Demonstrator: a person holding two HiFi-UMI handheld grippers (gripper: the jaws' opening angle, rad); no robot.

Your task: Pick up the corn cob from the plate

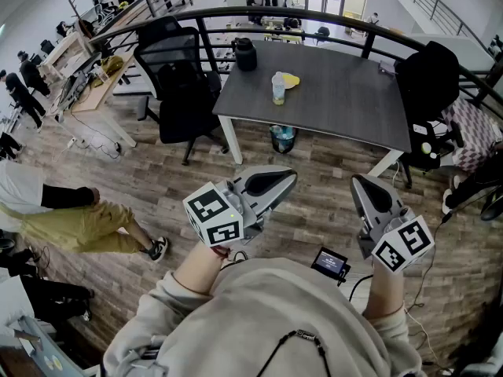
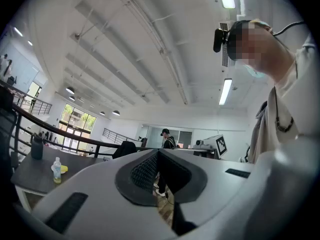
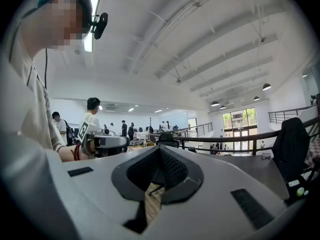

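The pickup has not begun. The left gripper (image 1: 289, 179) and right gripper (image 1: 359, 182) hang near the person's body, each claw pressed together on nothing. The corn cob (image 1: 291, 79), a small yellow shape, lies far off on the grey table (image 1: 346, 100), beside a bottle (image 1: 278, 88). Approach, grasp and lift all remain.

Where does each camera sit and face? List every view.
Head view: on the person's head, looking down at the table, left claw, right claw, sleeves.
Left gripper view: on the left claw, facing the table; chest at right.
Right gripper view: on the right claw, facing the left claw; shoulder at left.
Shared: all show the table.
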